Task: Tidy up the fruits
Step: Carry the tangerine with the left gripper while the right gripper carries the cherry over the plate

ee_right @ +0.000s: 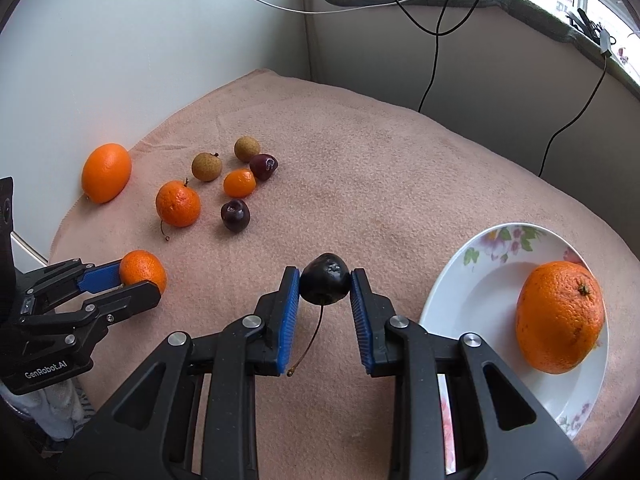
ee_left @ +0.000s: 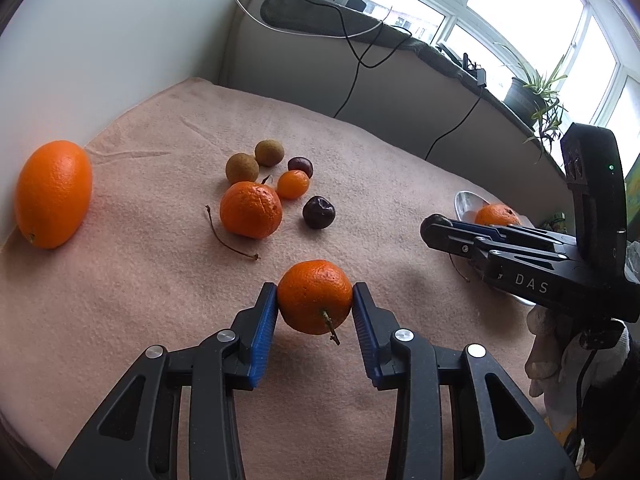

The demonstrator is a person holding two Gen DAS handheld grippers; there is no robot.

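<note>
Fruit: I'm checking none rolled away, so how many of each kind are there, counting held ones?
Oranges and mandarins: 5, one in the left gripper, one on the plate
Cherries: 3, one in the right gripper
Brown longans: 2
Total: 10

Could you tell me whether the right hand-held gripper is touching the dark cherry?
Touching: the right wrist view shows the right hand-held gripper with both blue pads pressed against the cherry.

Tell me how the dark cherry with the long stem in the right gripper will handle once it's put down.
The dark cherry is round, so it would probably roll on the pink blanket. Its glossy skin may slip between the pads. The thin stem looks fragile.
</note>
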